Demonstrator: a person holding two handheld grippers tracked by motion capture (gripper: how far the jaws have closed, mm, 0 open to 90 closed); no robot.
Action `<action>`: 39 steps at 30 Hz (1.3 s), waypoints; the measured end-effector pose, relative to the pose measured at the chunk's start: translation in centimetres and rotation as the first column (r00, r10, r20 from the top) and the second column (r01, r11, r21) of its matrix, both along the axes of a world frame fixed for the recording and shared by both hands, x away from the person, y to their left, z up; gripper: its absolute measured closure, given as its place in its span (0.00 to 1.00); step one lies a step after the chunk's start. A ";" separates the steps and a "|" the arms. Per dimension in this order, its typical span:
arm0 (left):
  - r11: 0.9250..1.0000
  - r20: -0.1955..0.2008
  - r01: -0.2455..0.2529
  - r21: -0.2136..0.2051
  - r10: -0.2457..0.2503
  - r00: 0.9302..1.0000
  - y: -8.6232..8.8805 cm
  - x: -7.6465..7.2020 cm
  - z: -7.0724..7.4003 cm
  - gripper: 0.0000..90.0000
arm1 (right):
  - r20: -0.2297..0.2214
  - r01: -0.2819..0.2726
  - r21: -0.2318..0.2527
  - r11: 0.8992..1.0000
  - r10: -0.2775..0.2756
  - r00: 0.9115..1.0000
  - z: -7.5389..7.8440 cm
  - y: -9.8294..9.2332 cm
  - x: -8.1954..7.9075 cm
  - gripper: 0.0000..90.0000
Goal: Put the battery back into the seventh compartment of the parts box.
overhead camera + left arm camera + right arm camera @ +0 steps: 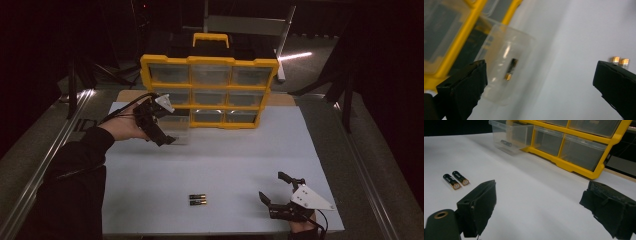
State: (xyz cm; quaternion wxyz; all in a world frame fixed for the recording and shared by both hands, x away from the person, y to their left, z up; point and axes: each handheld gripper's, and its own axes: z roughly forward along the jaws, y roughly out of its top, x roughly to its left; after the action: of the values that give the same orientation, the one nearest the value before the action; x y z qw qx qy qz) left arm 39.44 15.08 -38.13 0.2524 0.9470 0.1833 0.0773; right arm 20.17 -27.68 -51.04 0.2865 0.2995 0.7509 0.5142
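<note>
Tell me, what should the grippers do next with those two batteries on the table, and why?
Probably the left gripper should swing over to the two batteries. Its jaws stand wide open with nothing between them, one battery already lies in the pulled-out clear drawer of the yellow organizer, and the pair lies loose on the white mat. The right gripper, open too, is actually closer.

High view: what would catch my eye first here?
The yellow organizer of clear drawers stands upright at the white mat's far edge. Its bottom-left drawer is pulled out with one battery inside, the left tongs open beside it. Two more batteries lie near the front, left of the open right tongs.
</note>
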 end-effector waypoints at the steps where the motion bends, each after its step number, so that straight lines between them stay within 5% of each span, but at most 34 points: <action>1: 1.000 0.012 0.003 -0.008 -0.003 1.000 0.1 -0.2 0.0 0.00 | 0.000 0.000 0.001 1.000 0.000 1.000 0.0 0.0 0.0 0.12; 9: 0.999 -0.002 0.017 -0.031 -0.018 1.000 0.3 -1.4 0.0 0.00 | 0.000 0.001 0.001 1.000 -0.001 1.000 0.0 0.0 0.0 0.11; 13: 0.998 -0.044 0.011 -0.059 -0.014 0.999 0.6 -1.6 -0.3 0.00 | 0.004 -0.001 0.001 1.000 0.001 1.000 0.1 0.0 0.0 0.11; 20: 0.997 -0.031 0.034 -0.070 -0.036 0.999 0.4 -2.7 -0.7 0.00 | 0.001 0.001 0.000 1.000 -0.001 1.000 0.0 0.0 0.0 0.11; 39: 0.977 -0.026 0.187 -0.103 -0.191 0.981 -2.4 -6.5 -0.6 0.00 | 0.008 0.001 -0.002 1.000 -0.001 1.000 0.2 0.0 -0.1 0.11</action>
State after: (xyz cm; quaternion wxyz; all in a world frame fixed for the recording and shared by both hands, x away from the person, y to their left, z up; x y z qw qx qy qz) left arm 32.96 12.66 -38.78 0.3023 0.9475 0.1005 0.0268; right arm 20.08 -27.72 -50.84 0.2900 0.2974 0.7500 0.5147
